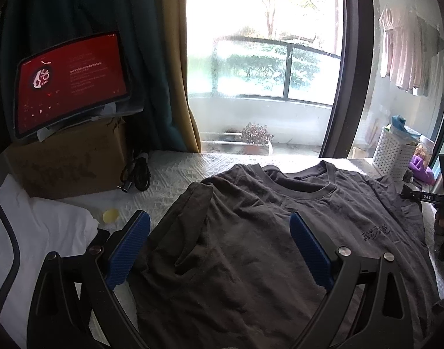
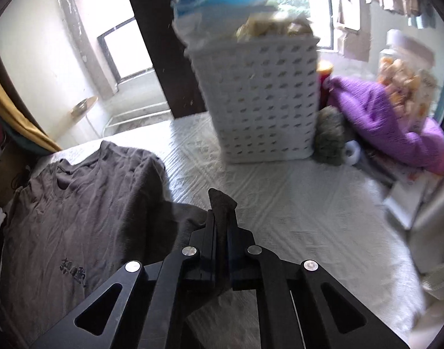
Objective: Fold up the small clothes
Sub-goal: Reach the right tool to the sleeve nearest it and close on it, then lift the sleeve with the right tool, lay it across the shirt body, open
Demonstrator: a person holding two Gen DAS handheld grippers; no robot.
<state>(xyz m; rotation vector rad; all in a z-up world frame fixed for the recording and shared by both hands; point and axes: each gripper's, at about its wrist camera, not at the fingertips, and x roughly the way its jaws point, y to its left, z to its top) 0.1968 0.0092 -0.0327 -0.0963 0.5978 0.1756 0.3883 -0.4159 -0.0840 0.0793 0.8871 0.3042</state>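
A dark grey T-shirt (image 1: 251,232) lies front up on the white quilted surface (image 1: 175,180), collar toward the window, its left sleeve folded in over the chest. My left gripper (image 1: 219,226) hovers open over that folded side, blue pads (image 1: 134,241) wide apart, no cloth between them. In the right wrist view the same T-shirt (image 2: 76,203) spreads to the left, and my right gripper (image 2: 222,218) is shut on its right sleeve (image 2: 219,200), a tip of fabric sticking up between the closed fingers. The right gripper's body (image 1: 431,197) shows at the far right edge of the left view.
A cardboard box (image 1: 73,163) bearing a red-lit tablet (image 1: 70,84) stands at the back left, with a black cable (image 1: 137,174) beside it. White cloth (image 1: 38,232) lies at left. A white perforated basket (image 2: 259,99) and purple fabric (image 2: 382,125) crowd the back right.
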